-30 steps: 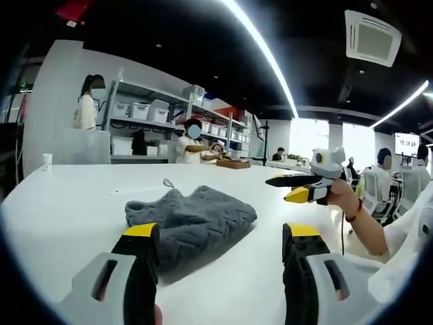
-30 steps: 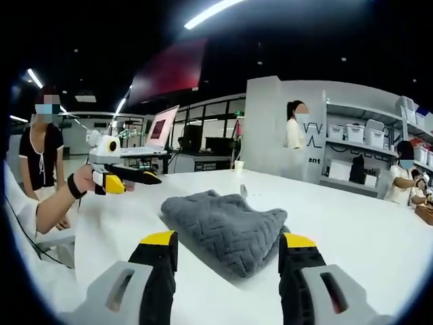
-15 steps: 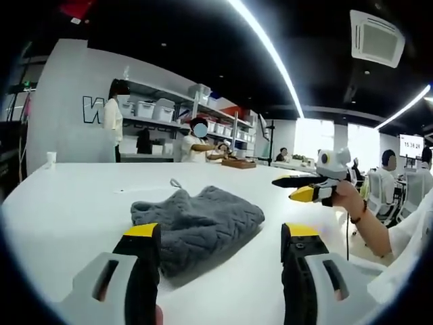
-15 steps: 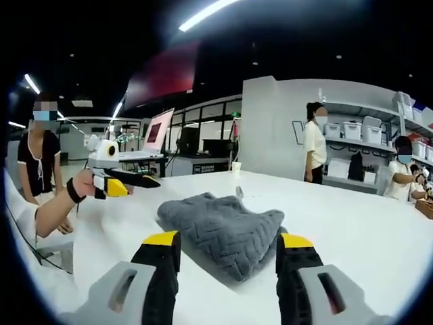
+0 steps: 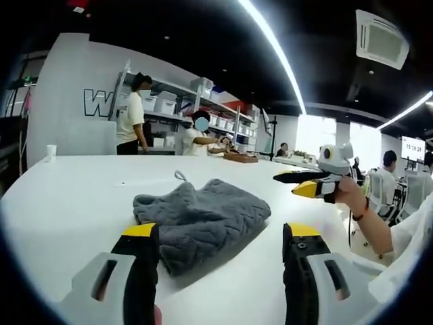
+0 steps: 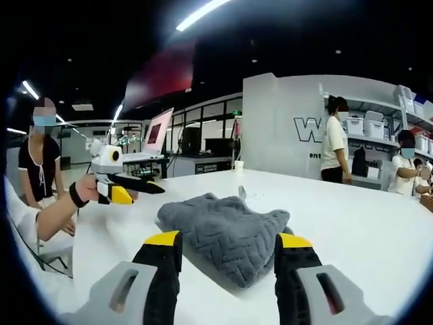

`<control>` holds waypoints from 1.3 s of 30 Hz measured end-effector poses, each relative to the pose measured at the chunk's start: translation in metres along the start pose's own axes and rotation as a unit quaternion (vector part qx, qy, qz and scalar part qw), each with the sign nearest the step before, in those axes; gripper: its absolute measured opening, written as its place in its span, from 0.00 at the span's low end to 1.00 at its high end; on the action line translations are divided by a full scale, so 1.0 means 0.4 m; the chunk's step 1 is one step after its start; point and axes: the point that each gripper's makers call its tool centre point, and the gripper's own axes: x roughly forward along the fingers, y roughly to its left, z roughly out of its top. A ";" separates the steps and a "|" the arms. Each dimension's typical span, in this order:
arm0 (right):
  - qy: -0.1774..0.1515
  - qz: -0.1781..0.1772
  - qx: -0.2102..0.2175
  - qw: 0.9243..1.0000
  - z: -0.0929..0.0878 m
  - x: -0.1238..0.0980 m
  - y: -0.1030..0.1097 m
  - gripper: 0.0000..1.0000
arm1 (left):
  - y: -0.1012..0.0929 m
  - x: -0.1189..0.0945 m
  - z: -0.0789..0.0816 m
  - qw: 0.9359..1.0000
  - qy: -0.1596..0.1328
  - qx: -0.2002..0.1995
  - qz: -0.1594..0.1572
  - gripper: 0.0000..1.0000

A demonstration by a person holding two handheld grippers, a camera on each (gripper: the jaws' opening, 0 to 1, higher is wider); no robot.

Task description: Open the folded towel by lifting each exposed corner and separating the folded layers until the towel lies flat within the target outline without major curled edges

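— On the white table (image 5: 61, 203) sits the folded grey towel (image 5: 199, 220), still bunched in layers, its small hanging loop (image 5: 180, 176) at the far edge. No target outline is visible to me on the surface.

— Which gripper is closer?

— Hard to rank. From the left gripper view, the left gripper (image 5: 220, 233) has its jaws spread wide and empty, with the towel directly ahead; the near folded edge sits just past the left jaw's yellow tip. From the right gripper view, the right gripper (image 6: 226, 240) is likewise spread and empty, and the towel's nearest corner lies between its two tips. Both are near and neither is touching.

— And the long axis?

— From the left gripper view it runs across the line of the jaws, from the loop side toward the side where the right gripper is held up. The two grippers face the towel from opposite sides.

— So the coming move?

— My judgement: each jaw pair needs to drop forward onto an exposed corner on its own side.
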 end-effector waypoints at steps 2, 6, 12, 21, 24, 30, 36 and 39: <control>0.002 0.000 -0.001 1.000 -0.001 0.002 0.000 0.52 | 0.002 -0.001 0.001 1.000 0.000 0.000 0.000 0.72; 0.006 0.000 -0.002 1.000 -0.004 0.008 0.002 0.52 | 0.007 -0.001 0.010 1.000 -0.004 -0.005 -0.002 0.72; -0.004 -0.001 0.002 1.000 0.006 0.013 0.000 0.50 | 0.012 0.006 0.011 1.000 -0.004 -0.015 -0.005 0.72; -0.018 -0.012 0.002 1.000 0.015 0.014 -0.012 0.50 | 0.027 0.013 0.033 1.000 -0.013 -0.025 -0.006 0.72; -0.012 -0.013 -0.002 1.000 0.010 0.018 -0.011 0.50 | 0.033 0.017 0.035 1.000 -0.013 -0.024 -0.005 0.72; -0.009 -0.012 -0.001 1.000 0.010 0.023 -0.008 0.49 | 0.059 0.020 0.046 1.000 -0.012 -0.026 -0.003 0.72; -0.009 -0.012 -0.001 1.000 0.014 0.024 -0.007 0.49 | 0.083 0.024 0.061 0.999 -0.012 -0.029 -0.004 0.71; -0.008 -0.012 0.001 1.000 0.013 0.027 -0.008 0.48 | 0.079 0.029 0.063 1.000 -0.010 -0.028 -0.007 0.71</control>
